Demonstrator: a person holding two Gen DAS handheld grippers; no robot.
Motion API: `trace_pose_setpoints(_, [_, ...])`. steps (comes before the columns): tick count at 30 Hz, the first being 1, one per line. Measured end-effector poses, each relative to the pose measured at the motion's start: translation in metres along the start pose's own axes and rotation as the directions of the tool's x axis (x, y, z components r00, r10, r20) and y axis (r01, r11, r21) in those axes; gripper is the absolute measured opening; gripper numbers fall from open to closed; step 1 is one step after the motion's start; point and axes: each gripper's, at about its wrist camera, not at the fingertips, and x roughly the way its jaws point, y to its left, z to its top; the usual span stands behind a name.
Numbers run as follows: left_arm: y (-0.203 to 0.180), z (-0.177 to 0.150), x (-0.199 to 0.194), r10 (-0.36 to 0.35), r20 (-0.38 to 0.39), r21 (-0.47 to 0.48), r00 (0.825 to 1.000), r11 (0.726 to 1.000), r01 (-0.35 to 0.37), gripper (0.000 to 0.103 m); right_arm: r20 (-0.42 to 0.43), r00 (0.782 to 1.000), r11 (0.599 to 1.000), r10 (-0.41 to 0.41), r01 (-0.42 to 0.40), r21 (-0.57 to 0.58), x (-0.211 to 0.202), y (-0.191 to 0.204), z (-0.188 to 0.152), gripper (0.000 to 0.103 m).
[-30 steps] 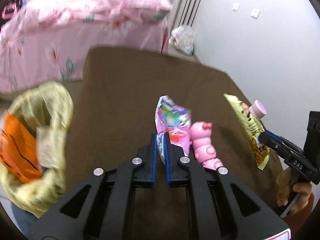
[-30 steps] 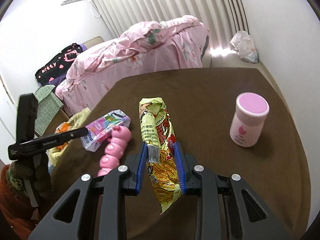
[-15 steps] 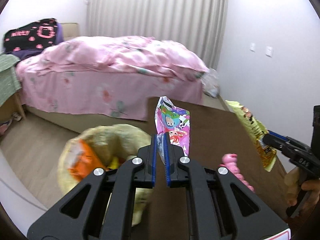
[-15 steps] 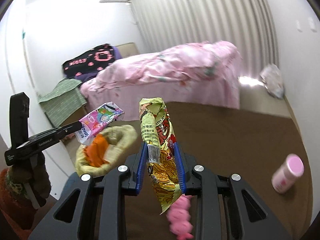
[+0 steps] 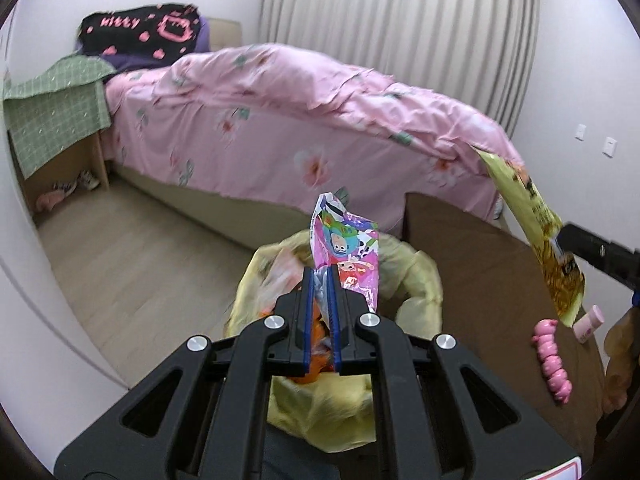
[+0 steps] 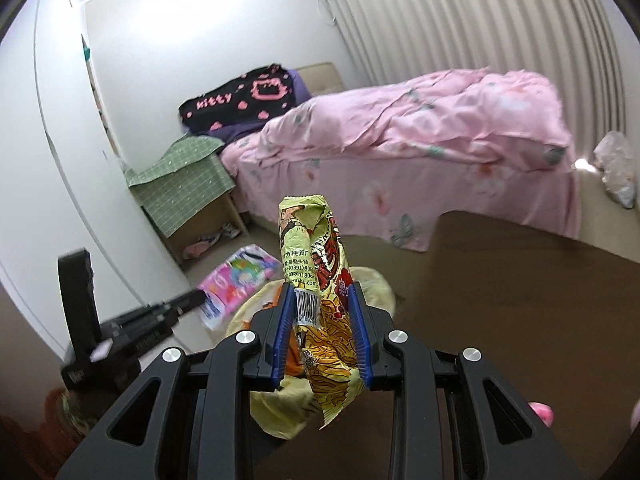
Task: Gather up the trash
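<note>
Both tongs have swung away from the brown worktop in the past second and now hang over the yellow trash bag, each carrying its wrapper along.

Left wrist view: the left tongs [image 5: 320,280] are clenched on the lower end of the pink cartoon wrapper [image 5: 347,246], which stands upright above the open yellow trash bag [image 5: 416,284]; orange litter shows inside the bag. To the right, the yellow noodle wrapper [image 5: 536,224] hangs tilted from the right tongs, whose tips are cut off at the frame edge. Only this view shows the pink caterpillar toy [image 5: 552,354] and the small pink-capped bottle [image 5: 588,322] lying near each other on the brown worktop [image 5: 480,280], well apart from the bag.

Right wrist view: the right tongs [image 6: 320,320] grip the yellow noodle wrapper [image 6: 316,280] around its middle, barcode facing the camera, directly above the trash bag [image 6: 372,284]. At left, the left tongs [image 6: 192,300] hold the pink wrapper [image 6: 236,280] beside the bag's rim. Only here appear the white plastic bag [image 6: 616,168] on the floor past the pink bed [image 6: 420,140].
</note>
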Motion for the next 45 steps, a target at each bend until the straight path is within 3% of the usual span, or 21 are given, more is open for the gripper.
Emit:
trace_pose_setpoints(10, [0.005, -0.015, 0.028, -0.004, -0.052, -0.034, 0.999, 0.999, 0.002, 0.007, -0.163, 0.983, 0.994, 0.085, -0.072, 0.088, 0.095, -0.002, -0.013, 0.026])
trace_pose_setpoints(16, [0.013, -0.023, 0.058, -0.037, -0.106, -0.097, 0.994, 0.995, 0.026, 0.007, -0.23, 0.97, 0.992, 0.084, -0.061, 0.108, 0.131, -0.011, -0.021, 0.026])
trace_pose_setpoints(24, [0.01, -0.035, 0.098, -0.071, -0.199, -0.124, 0.978, 0.991, 0.047, 0.007, -0.311, 0.95, 0.999, 0.016, -0.006, 0.035, 0.159, -0.014, -0.029, 0.026])
trace_pose_setpoints(30, [0.004, -0.041, 0.108, -0.102, -0.237, -0.115, 0.966, 0.99, 0.076, 0.007, -0.347, 0.937, 0.996, 0.044, -0.016, 0.083, 0.175, -0.02, -0.035, 0.027])
trace_pose_setpoints(35, [0.008, -0.04, 0.104, -0.111, -0.226, -0.143, 0.968, 0.987, 0.08, 0.007, -0.344, 0.936, 0.99, 0.075, -0.029, 0.137, 0.177, -0.026, -0.035, 0.029])
trace_pose_setpoints(36, [0.01, -0.04, 0.102, -0.123, -0.224, -0.155, 0.967, 0.984, 0.089, 0.008, -0.336, 0.938, 0.989, 0.081, -0.032, 0.147, 0.174, -0.028, -0.034, 0.03])
trace_pose_setpoints(40, [0.012, -0.036, 0.09, -0.176, -0.204, -0.203, 0.963, 0.97, 0.134, 0.04, -0.285, 0.954, 0.986, 0.089, -0.043, 0.163, 0.155, -0.03, -0.031, 0.046])
trace_pose_setpoints(42, [0.01, -0.032, 0.078, -0.18, -0.186, -0.202, 0.966, 0.969, 0.142, 0.044, -0.259, 0.963, 0.987, 0.071, -0.03, 0.158, 0.139, -0.031, -0.029, 0.046])
trace_pose_setpoints(45, [0.002, -0.025, 0.056, -0.167, -0.167, -0.172, 0.972, 0.975, 0.139, 0.062, -0.219, 0.975, 0.992, 0.039, -0.011, 0.125, 0.106, -0.028, -0.029, 0.046])
